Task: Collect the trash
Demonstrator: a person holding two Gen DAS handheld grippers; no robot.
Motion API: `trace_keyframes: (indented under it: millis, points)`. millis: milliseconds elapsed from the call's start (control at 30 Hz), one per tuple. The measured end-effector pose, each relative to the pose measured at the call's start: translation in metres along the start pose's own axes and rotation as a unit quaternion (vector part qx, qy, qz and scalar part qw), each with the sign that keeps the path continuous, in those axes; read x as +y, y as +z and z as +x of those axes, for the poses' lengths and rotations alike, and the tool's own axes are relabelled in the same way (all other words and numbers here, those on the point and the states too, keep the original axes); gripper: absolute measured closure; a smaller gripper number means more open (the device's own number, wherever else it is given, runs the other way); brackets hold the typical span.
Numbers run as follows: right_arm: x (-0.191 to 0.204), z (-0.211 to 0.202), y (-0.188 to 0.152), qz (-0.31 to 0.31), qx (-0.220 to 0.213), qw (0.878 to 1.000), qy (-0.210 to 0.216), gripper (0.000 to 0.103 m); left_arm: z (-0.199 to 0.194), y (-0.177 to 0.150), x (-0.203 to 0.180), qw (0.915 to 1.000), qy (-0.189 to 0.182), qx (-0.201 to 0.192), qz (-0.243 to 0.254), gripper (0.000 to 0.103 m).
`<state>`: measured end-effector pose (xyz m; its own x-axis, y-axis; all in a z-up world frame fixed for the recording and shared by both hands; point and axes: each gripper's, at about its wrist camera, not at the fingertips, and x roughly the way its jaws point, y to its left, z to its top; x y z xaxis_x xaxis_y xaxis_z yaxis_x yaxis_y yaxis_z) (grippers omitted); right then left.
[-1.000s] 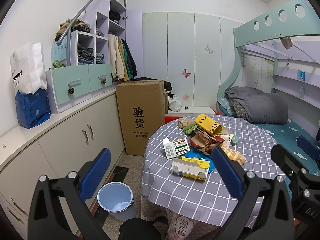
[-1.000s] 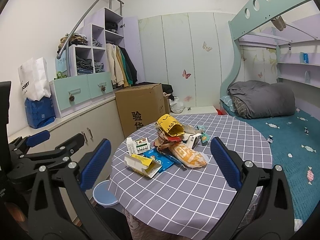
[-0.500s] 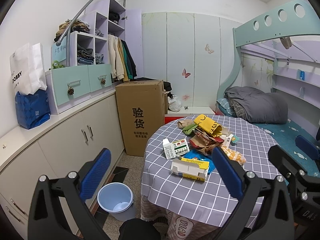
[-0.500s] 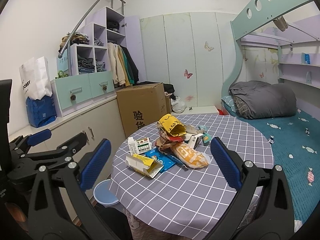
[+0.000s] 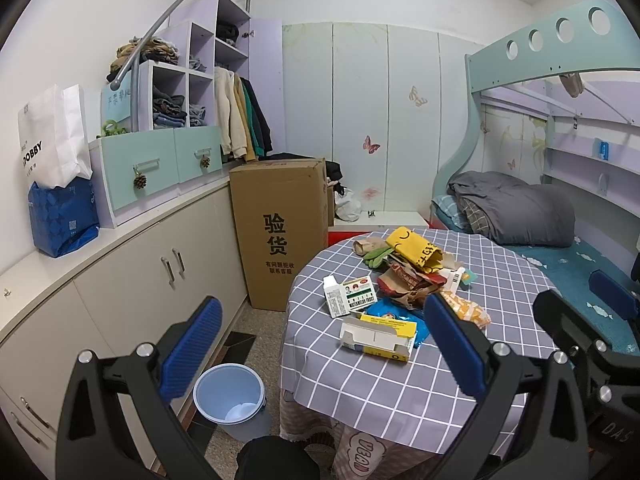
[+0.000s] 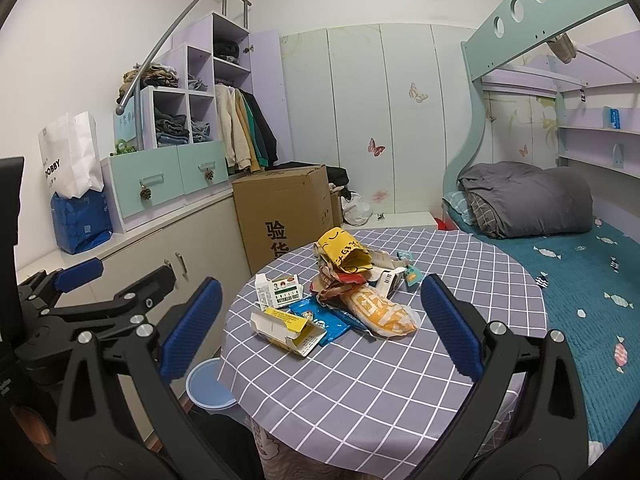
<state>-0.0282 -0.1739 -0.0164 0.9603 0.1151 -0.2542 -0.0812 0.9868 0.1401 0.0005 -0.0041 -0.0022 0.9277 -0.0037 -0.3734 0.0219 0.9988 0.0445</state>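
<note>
Trash lies heaped on a round table with a grey checked cloth [image 5: 400,392] [image 6: 360,400]: an opened yellow-and-white carton [image 5: 378,338] [image 6: 286,330], a small white box [image 5: 350,296] [image 6: 278,290], a blue wrapper [image 6: 322,320], an orange snack bag [image 6: 380,314] and a yellow bag [image 5: 416,250] [image 6: 344,254]. A light blue bin [image 5: 230,398] [image 6: 208,386] stands on the floor left of the table. My left gripper [image 5: 320,350] is open above the table's near left edge. My right gripper [image 6: 318,330] is open, short of the pile. Neither holds anything.
A tall cardboard box [image 5: 280,232] stands behind the table against low white cabinets [image 5: 132,280]. A bed with a grey duvet [image 6: 528,200] runs along the right. Shelves with clothes and a white paper bag [image 5: 52,140] sit on the cabinet top.
Both views have barely shifted; the right gripper has drifted slightly towards the table. Both grippers remain open and the trash has not moved.
</note>
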Motion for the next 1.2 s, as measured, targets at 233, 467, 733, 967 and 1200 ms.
trace_keyframes:
  millis: [233,467,733,967,1200]
  points:
    - [0.001,0.000,0.000,-0.001,0.001,1.000,0.000,0.006,0.002,0.000,-0.002,1.0000,-0.002,0.004,0.001,0.004]
    - [0.002,0.002,-0.001,0.000,0.003,1.000,0.000,0.006,0.002,-0.001,-0.003,1.0000,-0.002,0.004,0.001,0.004]
    - [0.000,0.003,-0.002,0.002,0.005,1.000,0.001,0.006,0.004,-0.002,-0.005,1.0000,-0.003,0.006,0.003,0.004]
    - [-0.008,0.005,-0.006,0.013,0.009,1.000,0.000,0.006,0.005,-0.005,-0.005,0.9999,-0.006,0.011,0.001,0.004]
    - [-0.022,0.011,-0.007,0.053,0.022,0.998,0.016,0.006,0.013,-0.007,-0.004,0.9997,-0.002,0.024,0.004,0.004]
